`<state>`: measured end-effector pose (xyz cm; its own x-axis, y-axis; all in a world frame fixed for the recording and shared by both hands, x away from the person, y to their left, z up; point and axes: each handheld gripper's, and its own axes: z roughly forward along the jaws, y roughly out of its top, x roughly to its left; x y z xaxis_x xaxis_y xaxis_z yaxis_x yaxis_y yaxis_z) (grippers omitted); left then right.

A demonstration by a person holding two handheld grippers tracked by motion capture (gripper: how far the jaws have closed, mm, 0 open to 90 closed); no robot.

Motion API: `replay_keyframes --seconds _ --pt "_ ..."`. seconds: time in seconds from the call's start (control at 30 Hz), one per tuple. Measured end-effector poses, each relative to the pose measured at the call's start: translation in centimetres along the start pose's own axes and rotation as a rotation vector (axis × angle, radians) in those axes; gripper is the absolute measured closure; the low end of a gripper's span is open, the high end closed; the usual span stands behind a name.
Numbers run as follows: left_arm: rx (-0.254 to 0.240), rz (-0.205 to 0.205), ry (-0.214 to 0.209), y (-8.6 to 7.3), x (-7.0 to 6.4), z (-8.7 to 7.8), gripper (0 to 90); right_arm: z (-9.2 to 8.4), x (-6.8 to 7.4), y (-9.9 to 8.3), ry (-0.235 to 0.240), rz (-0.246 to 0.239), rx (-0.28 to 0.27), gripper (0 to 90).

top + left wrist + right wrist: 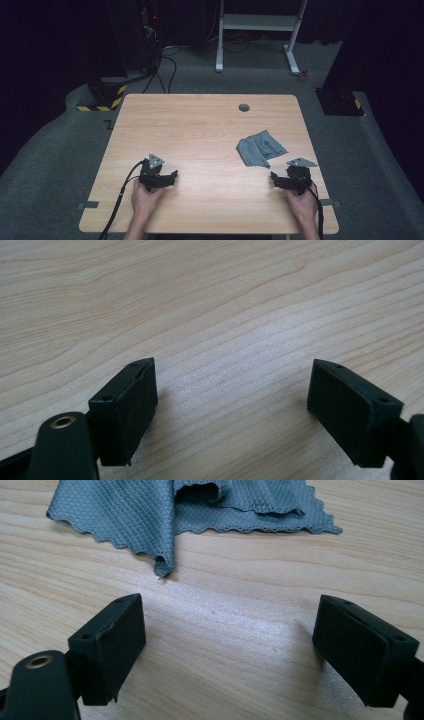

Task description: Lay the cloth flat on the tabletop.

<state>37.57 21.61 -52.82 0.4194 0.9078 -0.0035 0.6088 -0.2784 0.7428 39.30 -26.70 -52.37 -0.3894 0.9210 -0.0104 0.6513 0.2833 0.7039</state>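
Note:
A crumpled grey cloth [260, 148] with zigzag edges lies on the right half of the wooden table [200, 130]. In the right gripper view the cloth [150, 510] is just beyond my jaws, one folded corner pointing toward them. My right gripper [276, 179] rests near the table's front right, a short way in front of the cloth, jaws wide apart with only bare wood between them [230, 640]. Held low over the front left of the table, my left gripper [172, 176] stands open over plain wood [232, 400], far from the cloth.
A round cable hole [244, 107] sits near the table's far edge. Beyond the table are a white desk frame [257, 30] and a black stand with yellow-black striping [102, 97] on grey carpet. Cables trail from both grippers over the front edge.

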Motion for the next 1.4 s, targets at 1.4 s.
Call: replay_keyframes --seconds 1.4 --pt "-0.002 -0.003 0.000 0.6 0.6 0.6 24.2 -0.8 0.5 1.3 0.039 0.011 -0.078 37.4"
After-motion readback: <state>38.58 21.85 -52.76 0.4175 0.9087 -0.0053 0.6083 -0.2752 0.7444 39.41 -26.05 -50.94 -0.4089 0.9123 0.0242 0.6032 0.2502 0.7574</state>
